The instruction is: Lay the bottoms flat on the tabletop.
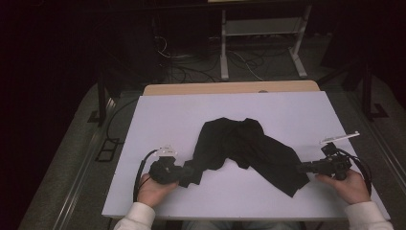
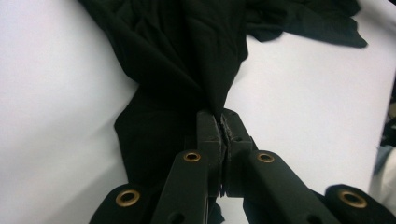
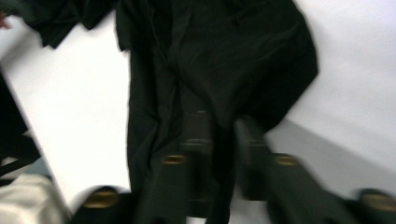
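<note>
Black cloth (image 1: 242, 146) is lying crumpled mid-table (image 1: 153, 110), unspread; left gripper (image 2: 220, 125) is pinching one end, right gripper (image 3: 219, 126) is straddling the other, jaws parted, clamping yet to come.

One camera sits high above the person's side and looks forward and down at the whole white table (image 1: 268, 103). The other two ride low on each gripper, very close. All three see the black cloth (image 1: 244, 143).

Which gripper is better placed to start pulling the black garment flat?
Left. The left gripper is already pinched shut on the black garment, while the right gripper is blurred, its jaws apart at the cloth's other end.
</note>
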